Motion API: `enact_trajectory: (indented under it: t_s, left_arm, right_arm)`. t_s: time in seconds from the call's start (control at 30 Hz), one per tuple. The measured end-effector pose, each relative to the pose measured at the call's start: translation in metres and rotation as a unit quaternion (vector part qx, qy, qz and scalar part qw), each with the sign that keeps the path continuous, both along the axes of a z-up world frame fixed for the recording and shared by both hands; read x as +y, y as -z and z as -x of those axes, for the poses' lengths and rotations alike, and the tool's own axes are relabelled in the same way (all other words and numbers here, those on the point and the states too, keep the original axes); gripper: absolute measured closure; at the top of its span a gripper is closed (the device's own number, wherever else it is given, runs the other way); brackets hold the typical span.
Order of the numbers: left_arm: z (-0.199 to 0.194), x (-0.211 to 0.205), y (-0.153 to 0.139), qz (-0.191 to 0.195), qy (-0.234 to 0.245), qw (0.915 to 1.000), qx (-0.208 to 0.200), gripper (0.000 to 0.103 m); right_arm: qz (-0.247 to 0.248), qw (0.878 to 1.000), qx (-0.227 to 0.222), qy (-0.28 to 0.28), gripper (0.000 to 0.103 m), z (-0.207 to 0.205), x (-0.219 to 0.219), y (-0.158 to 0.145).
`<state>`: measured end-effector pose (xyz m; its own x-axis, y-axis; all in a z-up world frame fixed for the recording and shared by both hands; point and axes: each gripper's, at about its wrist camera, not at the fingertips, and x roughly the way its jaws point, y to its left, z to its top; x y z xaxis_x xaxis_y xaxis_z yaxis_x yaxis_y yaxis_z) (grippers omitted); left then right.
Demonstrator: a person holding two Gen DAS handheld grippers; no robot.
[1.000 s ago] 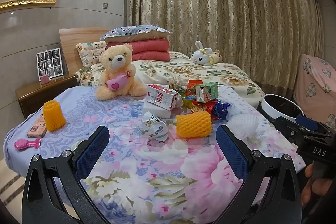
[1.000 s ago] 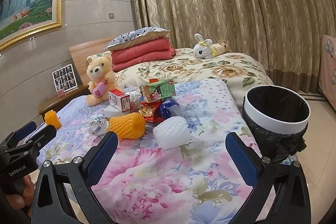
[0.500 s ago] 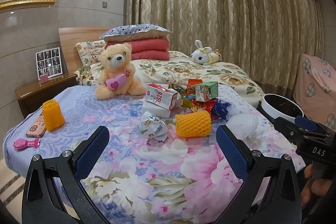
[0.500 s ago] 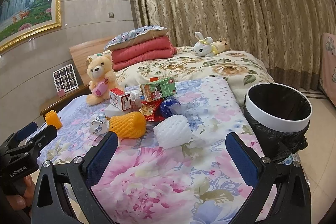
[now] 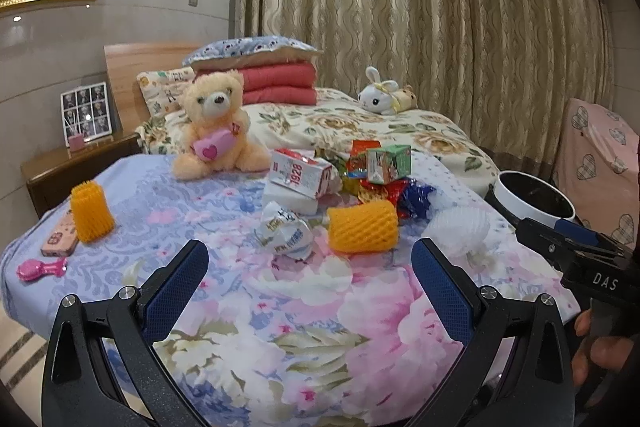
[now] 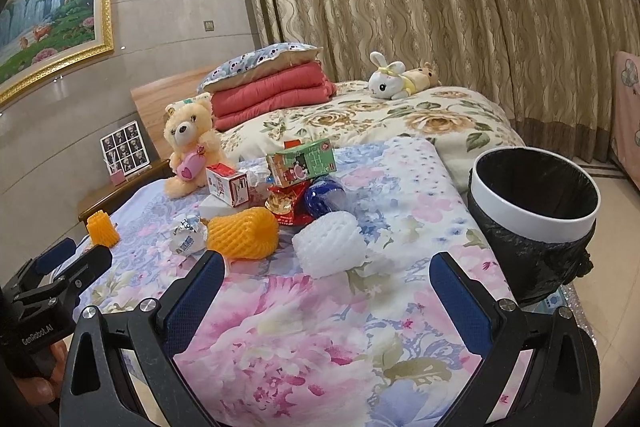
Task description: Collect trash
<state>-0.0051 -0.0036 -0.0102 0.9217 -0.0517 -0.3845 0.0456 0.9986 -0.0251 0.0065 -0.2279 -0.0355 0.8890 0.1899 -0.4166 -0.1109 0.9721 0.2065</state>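
Note:
Trash lies on the flowered bedspread: a crumpled white wrapper [image 5: 285, 235], an orange foam net [image 5: 363, 225], a white foam net [image 6: 330, 243], a red-and-white carton [image 5: 301, 173], a green carton [image 6: 301, 162] and red and blue wrappers [image 6: 308, 199]. A second orange foam net [image 5: 91, 211] stands at the left. The black-lined white bin [image 6: 534, 203] stands off the bed's right edge. My left gripper [image 5: 310, 277] is open and empty, short of the wrapper. My right gripper [image 6: 326, 289] is open and empty, just before the white net.
A teddy bear [image 5: 216, 125], a phone [image 5: 60, 239] and a pink toy [image 5: 38, 270] lie on the bed. Folded red quilts and a pillow [image 6: 268, 83], a plush rabbit [image 6: 386, 77], a nightstand [image 5: 76, 163] and curtains stand behind.
Both grippers have drifted very slightly; the scene is otherwise the same and both stay open.

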Motion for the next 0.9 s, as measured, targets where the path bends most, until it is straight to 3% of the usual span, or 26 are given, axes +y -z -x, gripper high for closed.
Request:
enact_trajectory:
  t_s: [0.63, 0.9]
  left_arm:
    - [-0.061, -0.011, 0.027, 0.006, 0.029, 0.9965, 0.078, 0.0]
    - [-0.099, -0.03, 0.038, -0.013, 0.041, 0.9931, 0.109, 0.0]
  right_arm:
    - [-0.036, 0.996, 0.079, -0.017, 0.0, -0.049, -0.015, 0.021]
    - [-0.053, 0.991, 0.12, -0.021, 0.002, -0.077, -0.018, 0.034]
